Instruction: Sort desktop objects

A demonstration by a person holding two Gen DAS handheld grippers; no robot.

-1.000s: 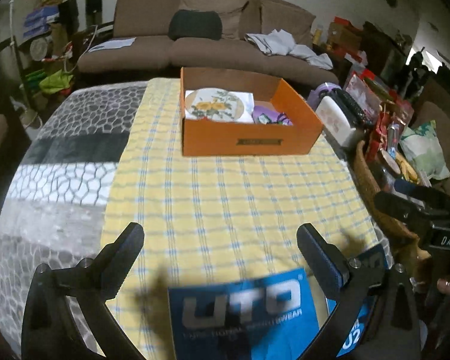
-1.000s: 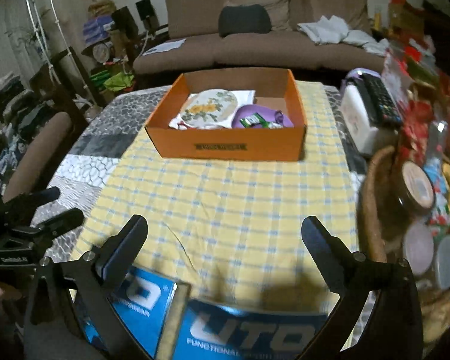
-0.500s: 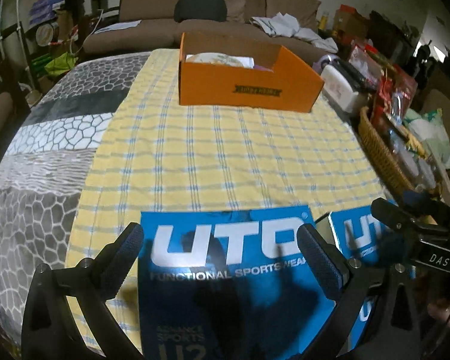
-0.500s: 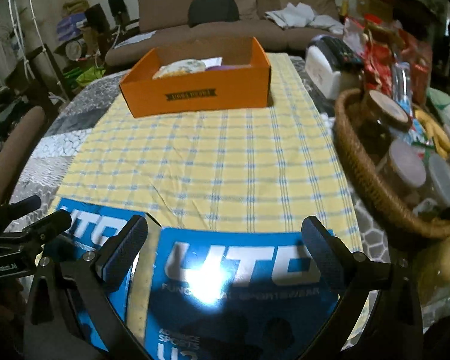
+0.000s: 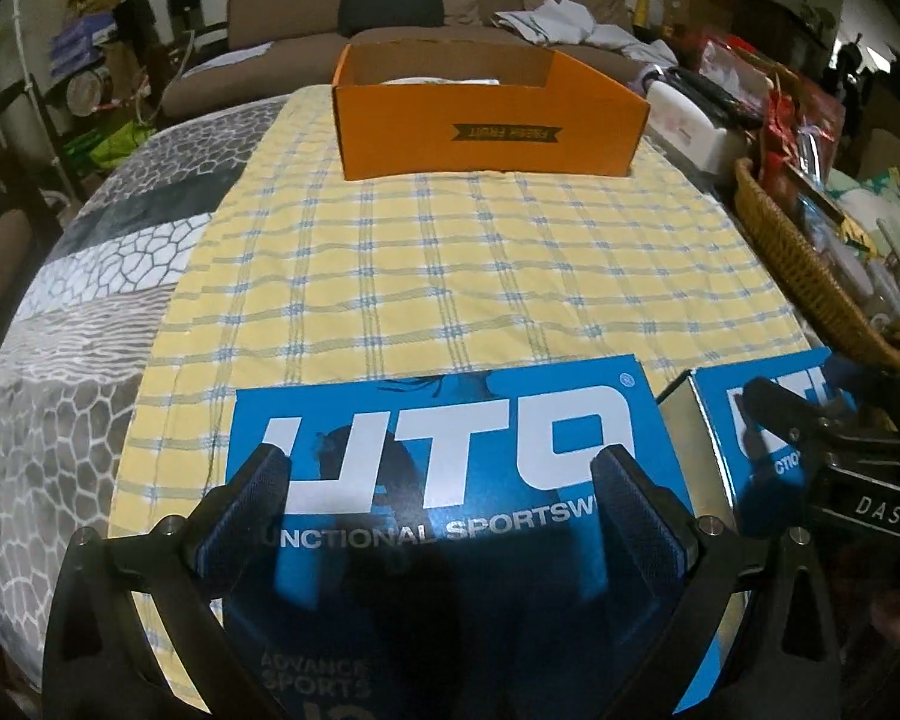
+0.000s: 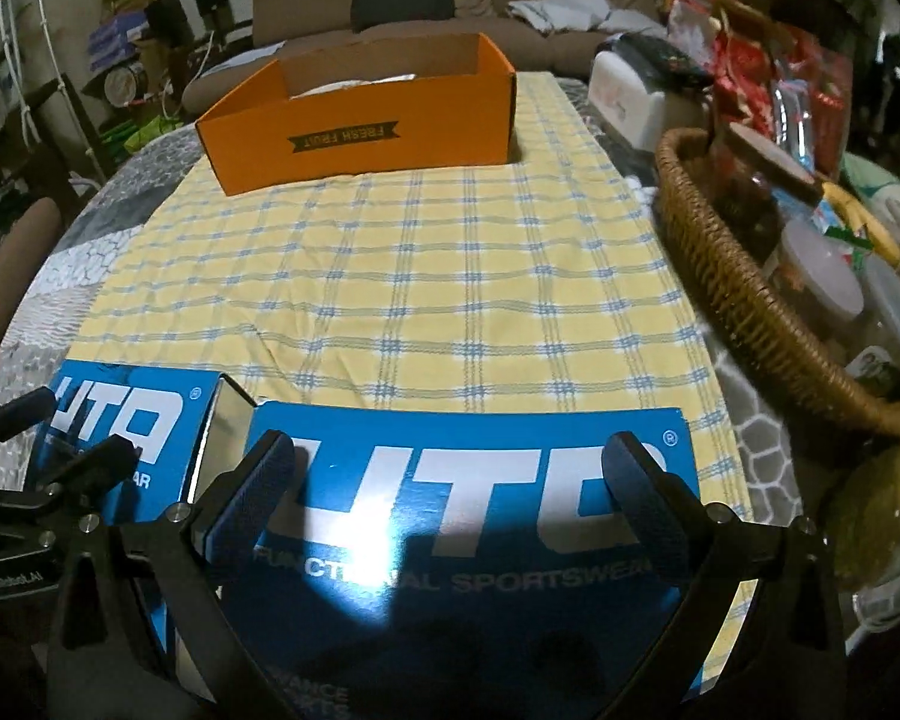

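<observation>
Left wrist view: the left gripper (image 5: pixel 441 480) hangs spread wide over one blue box (image 5: pixel 438 516); the right gripper (image 6: pixel 462 468), equally spread, over its twin (image 6: pixel 474 540). Ahead, the orange carton (image 6: pixel 360 138) holds something pale; a wicker basket (image 6: pixel 744 300) of jars sits to the right
</observation>
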